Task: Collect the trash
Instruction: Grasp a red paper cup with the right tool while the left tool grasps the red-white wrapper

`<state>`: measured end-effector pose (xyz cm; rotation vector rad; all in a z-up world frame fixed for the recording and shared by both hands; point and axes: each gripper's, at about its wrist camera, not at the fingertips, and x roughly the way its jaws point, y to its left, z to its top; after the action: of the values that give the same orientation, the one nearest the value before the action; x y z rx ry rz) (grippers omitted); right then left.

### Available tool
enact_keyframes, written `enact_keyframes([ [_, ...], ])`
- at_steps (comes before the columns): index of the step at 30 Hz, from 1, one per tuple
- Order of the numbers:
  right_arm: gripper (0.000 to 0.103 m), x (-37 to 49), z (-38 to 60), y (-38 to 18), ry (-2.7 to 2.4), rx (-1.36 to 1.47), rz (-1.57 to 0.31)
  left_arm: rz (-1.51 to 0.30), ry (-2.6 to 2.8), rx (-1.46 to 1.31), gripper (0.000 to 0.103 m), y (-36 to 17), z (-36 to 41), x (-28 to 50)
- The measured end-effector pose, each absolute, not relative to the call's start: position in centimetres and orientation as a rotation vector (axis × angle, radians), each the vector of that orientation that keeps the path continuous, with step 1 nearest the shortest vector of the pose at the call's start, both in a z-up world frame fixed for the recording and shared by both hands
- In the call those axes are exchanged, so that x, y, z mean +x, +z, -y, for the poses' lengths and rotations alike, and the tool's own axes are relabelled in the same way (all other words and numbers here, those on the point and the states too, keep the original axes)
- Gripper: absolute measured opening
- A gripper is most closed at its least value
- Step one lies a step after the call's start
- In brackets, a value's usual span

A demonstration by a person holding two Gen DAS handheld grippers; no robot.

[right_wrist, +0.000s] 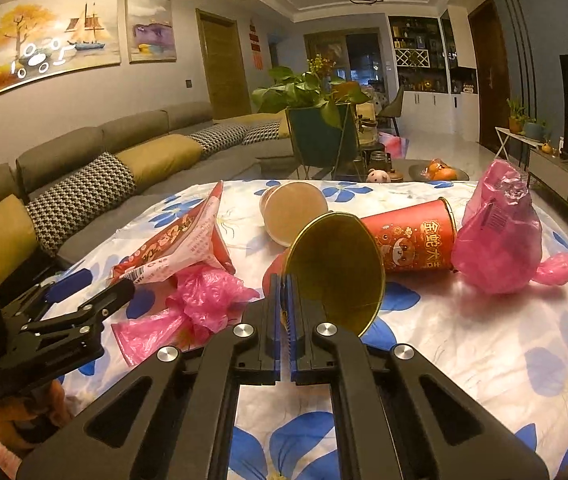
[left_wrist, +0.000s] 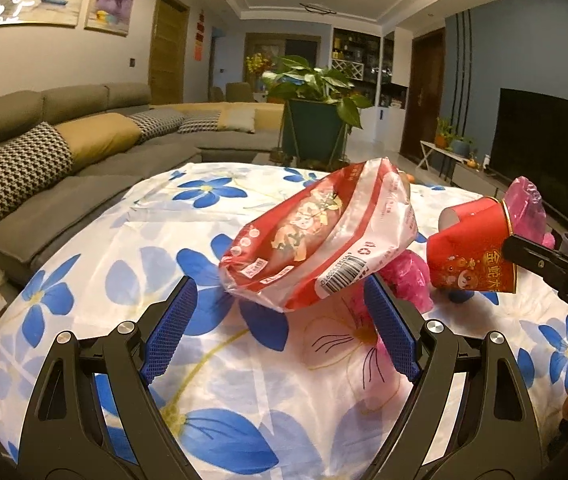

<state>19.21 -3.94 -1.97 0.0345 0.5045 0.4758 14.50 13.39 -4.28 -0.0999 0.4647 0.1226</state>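
Right gripper (right_wrist: 285, 312) pinched tight on rim of red paper cup (right_wrist: 334, 268), cup tilted off the floral tablecloth (right_wrist: 484, 360). Left gripper (left_wrist: 279, 320) jaws wide, nothing between pads, red-white snack bag (left_wrist: 316, 240) just ahead. Second red cup (right_wrist: 412, 240), pink bags (right_wrist: 498, 236) and a clear lidded cup (right_wrist: 294, 212) lie beyond.

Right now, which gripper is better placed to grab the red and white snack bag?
Left. The left gripper stands open with the snack bag just ahead of its blue pads. The right gripper is shut on a red cup's rim, so it's busy.
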Motion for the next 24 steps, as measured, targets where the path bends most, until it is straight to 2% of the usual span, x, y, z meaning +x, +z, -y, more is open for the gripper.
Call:
enact_keyframes([
  [4, 0.004, 19.1, 3.9, -1.9, 0.477, 0.036, -0.503, -0.493, 0.095, -0.095, 0.071, -4.4, -13.5, 15.5],
  [7, 0.004, 18.8, 4.0, -1.8, 0.481, 0.034, -0.502, -0.518, 0.062, -0.077, 0.057, -4.5, -13.1, 16.1],
  [9, 0.004, 19.0, 3.9, -1.8, 0.482, 0.033, -0.501, -0.533, 0.046, -0.071, 0.044, -4.8, -12.9, 16.4],
  [10, 0.004, 19.0, 4.0, -1.7, 0.482, 0.034, -0.501, -0.549, 0.031, -0.070, 0.041, -4.9, -12.9, 16.7],
  [15, 0.004, 18.8, 4.0, -1.8, 0.482, 0.035, -0.498, -0.566, -0.010, -0.060, 0.006, -5.1, -12.4, 17.3],
  [16, 0.004, 18.7, 4.0, -1.8, 0.481, 0.036, -0.498, -0.568, -0.015, -0.057, 0.003, -5.1, -12.3, 17.3],
  [17, 0.004, 18.6, 4.0, -1.8, 0.480, 0.035, -0.496, -0.568, -0.017, -0.057, 0.000, -5.1, -12.2, 17.3],
  [24, 0.004, 18.2, 4.1, -1.7, 0.478, 0.038, -0.490, -0.550, -0.039, -0.110, 0.000, -4.9, -12.5, 16.6],
])
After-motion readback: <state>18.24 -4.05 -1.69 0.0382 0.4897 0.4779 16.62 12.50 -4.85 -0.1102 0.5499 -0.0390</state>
